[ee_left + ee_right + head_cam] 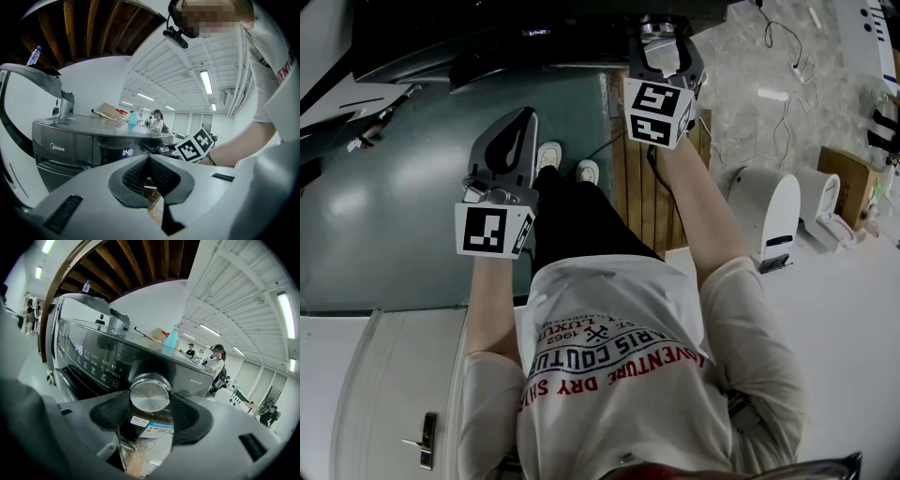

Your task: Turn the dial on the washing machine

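The washing machine (93, 357) is dark grey with a lit control panel, and its round chrome dial (150, 393) sits at the panel's right end. My right gripper (150, 403) has its two black pads against the dial's left and right sides, shut on it. From the head view, the right gripper (662, 42) reaches forward to the dial (660, 25) at the machine's front. My left gripper (523, 120) hangs lower and to the left, away from the machine, its pads pressed together on nothing. The left gripper view shows the machine's front (61, 150) with its lit display (127, 152).
A blue bottle (171, 341) and a box lie on the machine's top. White appliances (769, 211) stand at the right beside a wooden panel (633, 178). A white door with a handle (422, 439) is at lower left. People stand in the background.
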Available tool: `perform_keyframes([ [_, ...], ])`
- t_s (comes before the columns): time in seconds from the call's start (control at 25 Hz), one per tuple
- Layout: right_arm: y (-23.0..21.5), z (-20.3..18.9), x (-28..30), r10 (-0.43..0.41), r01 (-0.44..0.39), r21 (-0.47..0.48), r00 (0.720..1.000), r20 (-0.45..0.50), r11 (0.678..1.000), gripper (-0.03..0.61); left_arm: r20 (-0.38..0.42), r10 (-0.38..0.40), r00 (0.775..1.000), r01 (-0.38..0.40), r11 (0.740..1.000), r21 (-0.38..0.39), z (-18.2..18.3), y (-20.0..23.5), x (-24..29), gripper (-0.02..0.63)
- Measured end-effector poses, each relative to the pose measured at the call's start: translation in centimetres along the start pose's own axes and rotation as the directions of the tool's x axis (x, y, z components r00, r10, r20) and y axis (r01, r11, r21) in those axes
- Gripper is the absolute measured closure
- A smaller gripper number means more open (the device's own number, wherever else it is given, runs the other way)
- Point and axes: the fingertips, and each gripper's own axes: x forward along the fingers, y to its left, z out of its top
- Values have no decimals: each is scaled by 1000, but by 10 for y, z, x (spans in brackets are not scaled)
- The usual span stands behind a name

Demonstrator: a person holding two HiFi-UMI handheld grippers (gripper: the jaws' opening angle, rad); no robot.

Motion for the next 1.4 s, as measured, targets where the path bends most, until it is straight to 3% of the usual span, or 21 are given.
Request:
perform_keyframes([
  [0.08, 0, 0, 0, -2, 2, -37, 1000, -2, 999, 290, 2, -4, 1000, 4, 1000, 4, 3, -1, 1, 598],
  [0.16, 1, 2, 1, -26, 28, -151, 1000, 14, 988, 284, 6, -6, 1000, 6, 1000, 6, 5, -2, 3, 598],
  [0.24, 4, 5, -2, -40, 54, -292, 998, 52, 955, 218, 8, -8, 1000, 8, 1000, 7, 7, -4, 4, 598],
  [0.32, 8, 3, -5, -37, 62, -420, 997, 68, 906, 212, 9, -12, 1000, 12, 1000, 9, 8, -6, 5, 598],
  [0.44, 8, -5, -6, -53, 88, -587, 996, 77, 805, 212, 10, -14, 1000, 14, 1000, 7, 7, -7, 7, 598],
  [0.68, 9, -3, -1, -47, 168, -827, 984, 170, 536, 213, 2, -16, 1000, 16, 1000, -7, 0, -10, 11, 598],
  [0.76, 8, -3, 0, -52, 193, -853, 980, 192, 485, 216, -7, -12, 1000, 12, 1000, -16, -2, -10, 11, 598],
  [0.88, 6, -3, 0, -59, 208, -850, 977, 206, 483, 253, -6, -9, 1000, 9, 1000, -7, -3, -9, 11, 598],
  [1.2, 7, -5, 1, -81, 176, -752, 983, 162, 635, 287, -11, -5, 1000, 5, 1000, 2, -3, -10, 8, 598],
  [1.4, 7, -4, 1, -74, 157, -718, 987, 146, 678, 287, -11, 5, 1000, -5, 1000, 0, -4, -10, 4, 598],
])
